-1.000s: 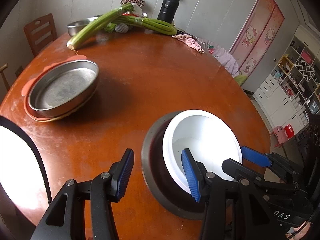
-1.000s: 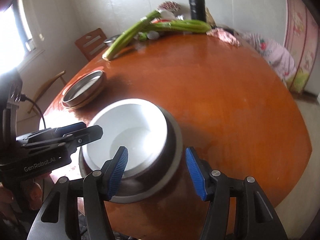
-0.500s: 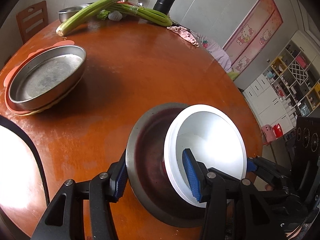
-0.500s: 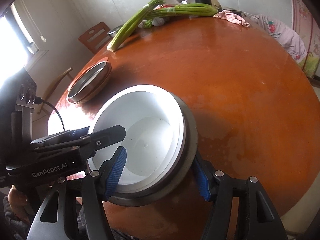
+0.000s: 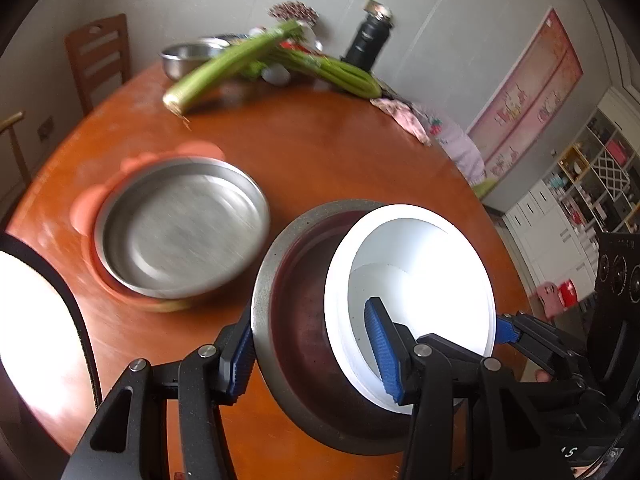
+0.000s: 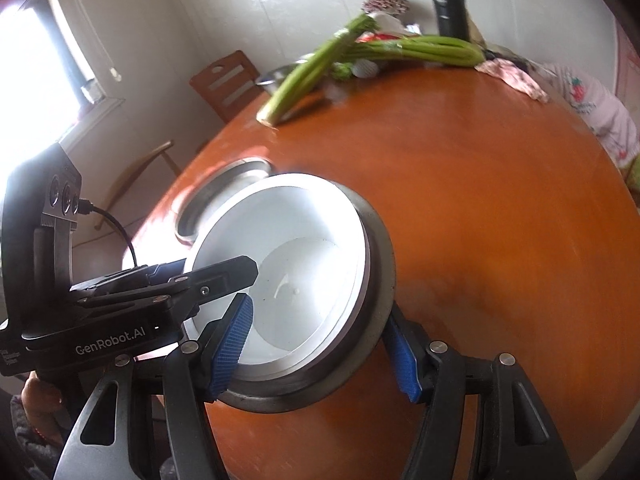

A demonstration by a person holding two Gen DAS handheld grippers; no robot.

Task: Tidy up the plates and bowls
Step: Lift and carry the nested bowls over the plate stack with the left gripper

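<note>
A white bowl point(image 5: 420, 280) sits nested in a dark metal bowl point(image 5: 296, 320); the stack is lifted and tilted above the round wooden table point(image 5: 320, 160). My left gripper point(image 5: 312, 356) is shut on the stack's rim, one finger outside the metal bowl, one inside the white bowl. My right gripper point(image 6: 320, 344) is shut on the stack's opposite rim, one finger inside the white bowl point(image 6: 296, 256), one outside the metal bowl point(image 6: 376, 320). A steel plate point(image 5: 180, 232) on an orange plate point(image 5: 84, 208) lies left of the stack; it shows behind the stack in the right wrist view point(image 6: 224, 196).
At the table's far side lie celery stalks point(image 5: 256, 60), a steel bowl point(image 5: 188, 56), a black flask point(image 5: 368, 40) and a pink cloth point(image 5: 404, 116). A wooden chair point(image 5: 100, 60) stands behind the table. Shelves point(image 5: 580, 184) stand at the right.
Both grippers closed on the nested bowls' rims, lifted the stack off the table and carried it towards the steel plate, which now lies closer.
</note>
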